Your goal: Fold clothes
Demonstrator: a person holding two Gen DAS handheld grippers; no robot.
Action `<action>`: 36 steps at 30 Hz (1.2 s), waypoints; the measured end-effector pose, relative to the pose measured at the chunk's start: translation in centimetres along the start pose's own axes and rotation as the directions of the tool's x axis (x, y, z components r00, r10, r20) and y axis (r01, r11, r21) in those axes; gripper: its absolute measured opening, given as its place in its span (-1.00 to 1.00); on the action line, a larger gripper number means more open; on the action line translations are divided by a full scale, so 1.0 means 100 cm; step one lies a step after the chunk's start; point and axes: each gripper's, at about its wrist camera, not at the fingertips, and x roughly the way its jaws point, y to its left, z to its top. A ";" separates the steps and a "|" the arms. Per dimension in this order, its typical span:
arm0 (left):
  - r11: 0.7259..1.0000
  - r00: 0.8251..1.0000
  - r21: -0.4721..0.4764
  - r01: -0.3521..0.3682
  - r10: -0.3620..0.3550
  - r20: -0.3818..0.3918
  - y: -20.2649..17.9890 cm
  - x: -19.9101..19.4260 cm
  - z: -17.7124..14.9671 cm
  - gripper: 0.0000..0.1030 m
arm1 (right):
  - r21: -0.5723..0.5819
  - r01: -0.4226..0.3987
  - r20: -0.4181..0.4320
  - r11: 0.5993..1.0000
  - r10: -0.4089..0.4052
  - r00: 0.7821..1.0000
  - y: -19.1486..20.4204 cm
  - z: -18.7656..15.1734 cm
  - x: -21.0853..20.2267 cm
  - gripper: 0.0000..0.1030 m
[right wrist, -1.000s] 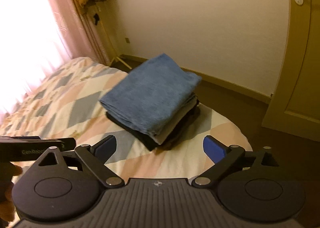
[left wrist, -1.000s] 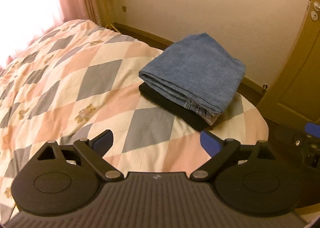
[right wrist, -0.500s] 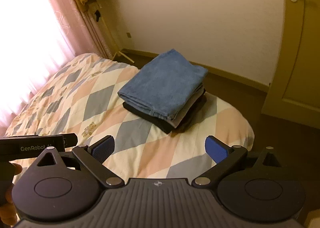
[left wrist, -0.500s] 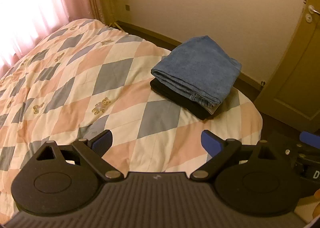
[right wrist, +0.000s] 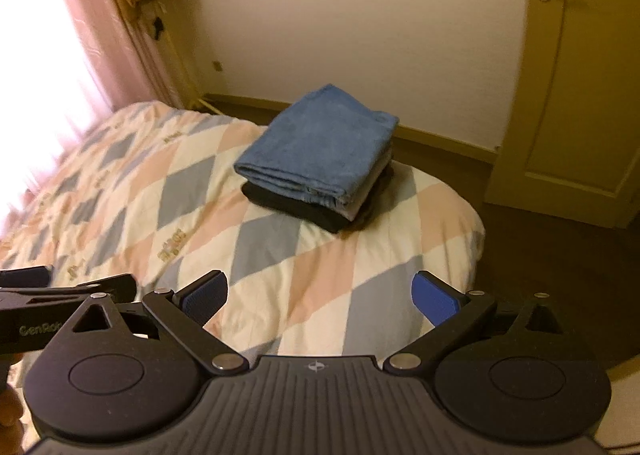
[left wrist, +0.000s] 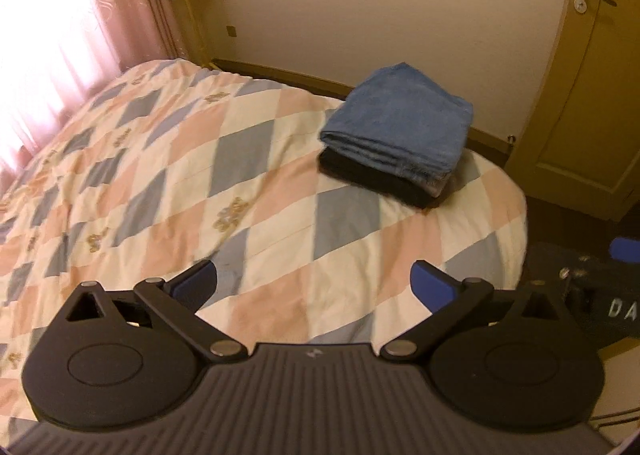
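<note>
A folded blue denim garment lies on top of a folded black garment near the far corner of the bed; the stack also shows in the right wrist view, with a grey layer between. My left gripper is open and empty, held well back from the stack above the quilt. My right gripper is open and empty, also well short of the stack. The left gripper's body shows at the left edge of the right wrist view.
The bed has a quilt of pink, grey and cream diamonds. A curtained bright window is at the left. A cream wall and a door stand behind the bed. Dark floor lies to the right.
Both grippers have pulled back and up from the stack, so it looks smaller and farther away. Both stay open and empty. The stack has not moved.
</note>
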 end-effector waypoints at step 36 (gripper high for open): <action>0.999 0.992 -0.027 0.034 -0.037 -0.118 0.036 0.032 0.017 0.98 | 0.070 0.053 -0.055 0.996 -0.049 0.997 0.036 0.019 0.012 1.00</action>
